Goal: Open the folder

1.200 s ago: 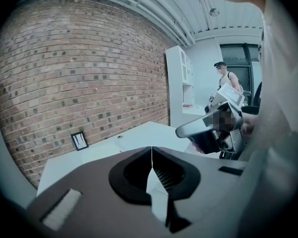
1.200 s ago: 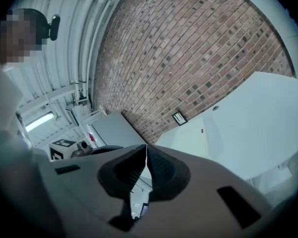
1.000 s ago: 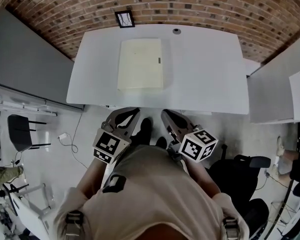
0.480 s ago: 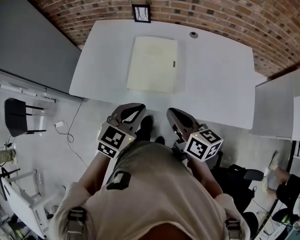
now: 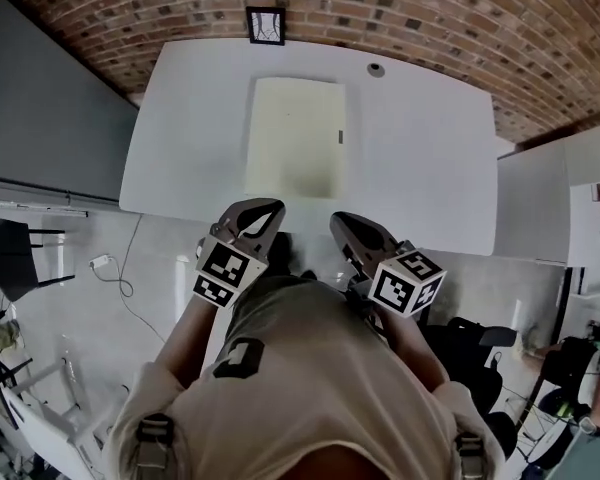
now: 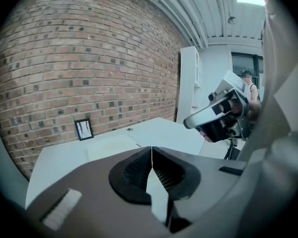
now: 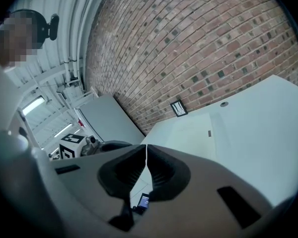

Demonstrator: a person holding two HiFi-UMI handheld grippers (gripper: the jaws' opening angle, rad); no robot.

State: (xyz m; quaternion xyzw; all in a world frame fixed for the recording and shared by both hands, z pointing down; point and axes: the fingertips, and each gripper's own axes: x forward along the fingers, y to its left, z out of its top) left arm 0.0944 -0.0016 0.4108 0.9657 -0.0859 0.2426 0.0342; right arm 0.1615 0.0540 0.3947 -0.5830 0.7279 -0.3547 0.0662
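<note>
A cream folder (image 5: 293,138) lies closed and flat on the white table (image 5: 430,158), with a small dark tab (image 5: 340,136) at its right edge. My left gripper (image 5: 267,208) hangs at the table's near edge, just short of the folder, shut with nothing in it. Beside it my right gripper (image 5: 340,220) is also shut and empty. In the left gripper view the jaws (image 6: 151,148) meet, with the folder (image 6: 111,145) beyond them. The right gripper view shows the tips (image 7: 146,146) touching, and the folder (image 7: 191,133) lies ahead.
A small black picture frame (image 5: 265,25) stands at the table's far edge against the brick wall (image 5: 430,18). A small round object (image 5: 376,69) sits near the back of the table. Grey partitions flank the table; a black chair (image 5: 20,253) stands on the floor at left.
Both grippers have moved forward from over the floor to the table's near edge, closer to the folder. Their jaws stay shut. The folder has not moved on the table.
</note>
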